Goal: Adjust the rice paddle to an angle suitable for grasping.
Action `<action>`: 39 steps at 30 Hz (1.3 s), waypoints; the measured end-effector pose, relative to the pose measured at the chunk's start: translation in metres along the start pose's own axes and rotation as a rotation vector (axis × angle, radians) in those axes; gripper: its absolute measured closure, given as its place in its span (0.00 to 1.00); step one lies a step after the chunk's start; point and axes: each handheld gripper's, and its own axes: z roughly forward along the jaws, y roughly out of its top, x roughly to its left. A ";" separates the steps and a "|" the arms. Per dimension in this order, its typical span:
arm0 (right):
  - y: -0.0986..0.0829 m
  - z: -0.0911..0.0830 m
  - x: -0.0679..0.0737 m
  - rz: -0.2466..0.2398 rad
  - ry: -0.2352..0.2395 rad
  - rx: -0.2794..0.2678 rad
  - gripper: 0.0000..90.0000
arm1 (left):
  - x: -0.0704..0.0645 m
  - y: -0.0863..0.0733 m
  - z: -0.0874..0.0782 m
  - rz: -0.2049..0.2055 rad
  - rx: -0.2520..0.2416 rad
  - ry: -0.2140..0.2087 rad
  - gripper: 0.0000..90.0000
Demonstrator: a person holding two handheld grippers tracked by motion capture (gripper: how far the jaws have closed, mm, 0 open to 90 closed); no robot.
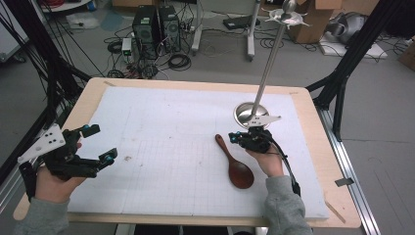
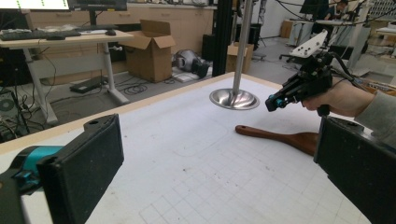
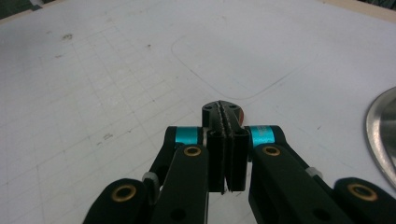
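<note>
A dark wooden spoon (image 1: 236, 164) lies on the white gridded mat (image 1: 161, 147), bowl toward the near edge and handle pointing away. My right gripper (image 1: 234, 138) is shut with nothing between its jaws and hovers just over the handle's far end; the left gripper view shows the right gripper (image 2: 273, 102) clear above the spoon (image 2: 280, 136). In the right gripper view a sliver of the spoon (image 3: 239, 115) peeks past the closed tips of the right gripper (image 3: 224, 110). My left gripper (image 1: 100, 143) is held wide open and empty at the mat's left edge; its own view shows the left gripper (image 2: 219, 177) facing the spoon.
A metal stand (image 1: 251, 112) with a round dish base and a tall pole stands just behind the right gripper; the same stand (image 2: 234, 99) and the rim of its base (image 3: 383, 135) appear in the gripper views. Wooden table rim (image 1: 313, 127) borders the mat. Cables and boxes lie on the floor beyond.
</note>
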 end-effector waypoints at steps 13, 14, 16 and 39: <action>-0.010 0.022 -0.007 0.013 -0.011 0.091 0.99 | 0.001 0.000 -0.008 -0.001 -0.003 0.011 0.02; -0.011 0.024 -0.008 0.011 -0.010 0.095 0.99 | 0.001 -0.001 -0.008 -0.001 -0.004 0.010 0.02; -0.011 0.025 -0.009 0.029 -0.005 0.095 0.99 | 0.001 -0.001 -0.008 -0.003 -0.002 0.013 0.02; -0.017 0.040 -0.011 0.012 -0.008 0.150 0.99 | 0.001 -0.004 -0.013 -0.008 0.011 0.028 0.02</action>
